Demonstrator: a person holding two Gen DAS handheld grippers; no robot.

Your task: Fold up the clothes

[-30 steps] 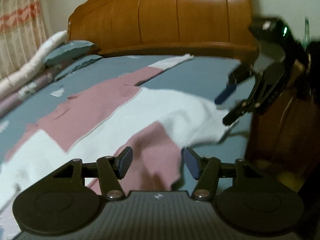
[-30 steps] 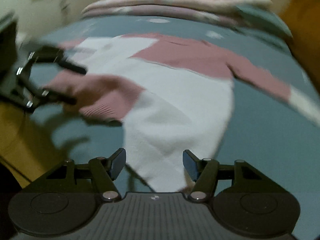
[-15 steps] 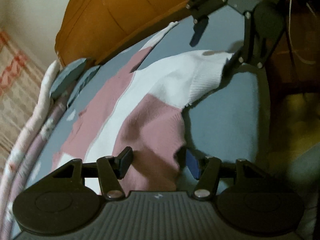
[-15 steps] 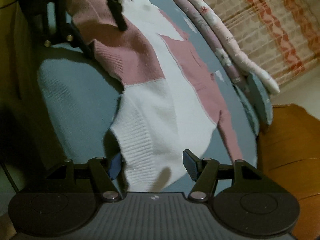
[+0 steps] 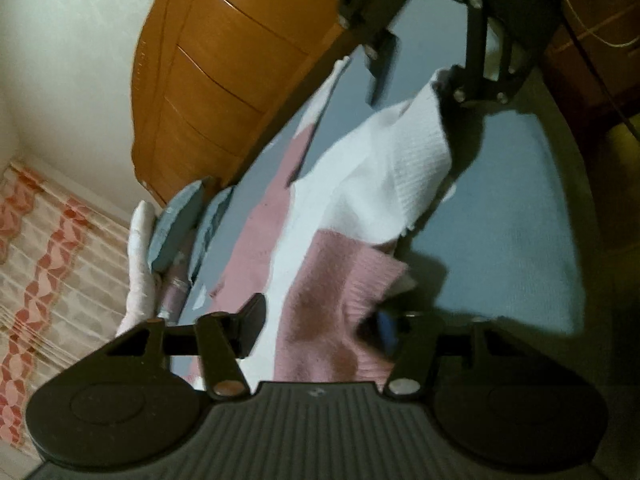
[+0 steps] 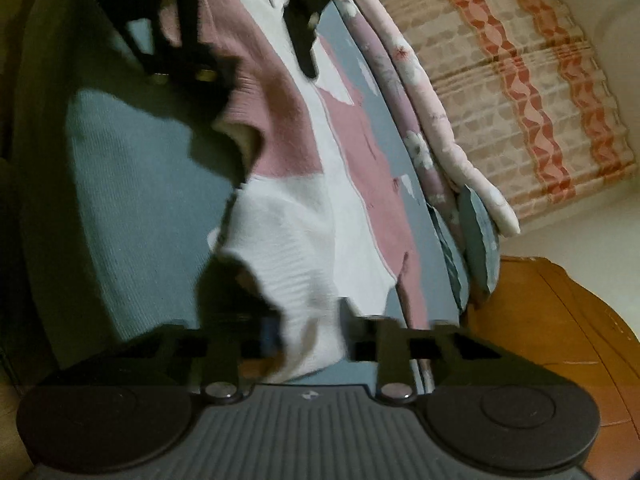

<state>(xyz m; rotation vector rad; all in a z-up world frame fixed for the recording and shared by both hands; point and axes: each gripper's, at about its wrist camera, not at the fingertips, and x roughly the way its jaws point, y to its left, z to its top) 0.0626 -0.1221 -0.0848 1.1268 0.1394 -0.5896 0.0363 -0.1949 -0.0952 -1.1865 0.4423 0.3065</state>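
A pink and white knitted sweater (image 5: 360,168) lies spread on the blue-grey bed sheet (image 5: 500,220), its hem toward the bed's near edge. My left gripper (image 5: 316,326) is at the pink half of the hem (image 5: 344,300). Its jaws are closing but still stand wide, with the cloth between them. My right gripper (image 6: 310,330) is at the white half of the hem (image 6: 304,280). Its jaws are closing too, and the pads pinch the bunched white cloth. In the left wrist view the right gripper (image 5: 414,80) shows at the top, with the white hem corner raised against it.
A wooden headboard (image 5: 224,72) stands at the bed's far end, with two grey-blue pillows (image 5: 176,228) in front of it. A rolled floral quilt (image 6: 440,132) runs along the far side, under a striped curtain (image 6: 540,80). Bare sheet lies between the two grippers.
Both grippers rolled over and sank to the sweater's hem at the bed edge. The right jaws narrowed onto the white hem, which now bunches up. The left jaws stand about as wide.
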